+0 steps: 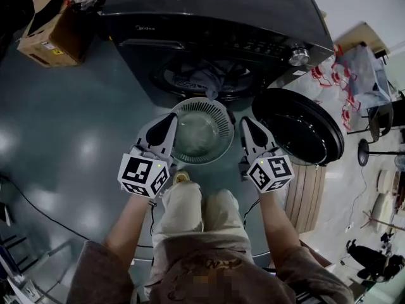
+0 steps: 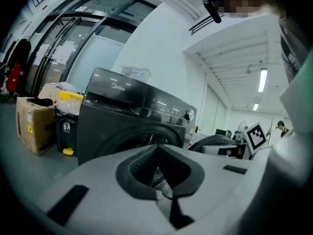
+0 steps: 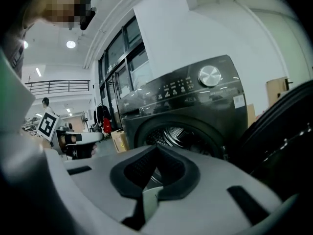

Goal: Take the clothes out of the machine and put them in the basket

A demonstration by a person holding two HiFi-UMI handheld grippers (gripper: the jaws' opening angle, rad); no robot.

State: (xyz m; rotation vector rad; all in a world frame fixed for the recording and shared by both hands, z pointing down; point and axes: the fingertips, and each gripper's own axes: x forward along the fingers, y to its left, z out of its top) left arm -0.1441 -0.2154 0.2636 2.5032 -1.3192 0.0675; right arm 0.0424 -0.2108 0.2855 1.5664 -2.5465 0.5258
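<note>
The task looks barely begun: the basket (image 1: pixel 202 101) sits seemingly empty before the open machine (image 1: pixel 253 18), any clothes are presumably still in its dim drum (image 1: pixel 209 78), and the left gripper (image 1: pixel 169 119) and right gripper (image 1: pixel 247 123) flank the basket, fingers clenched on nothing.

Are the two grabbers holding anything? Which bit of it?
Yes, the basket. The left gripper and the right gripper each pinch its rim, one on each side.
</note>
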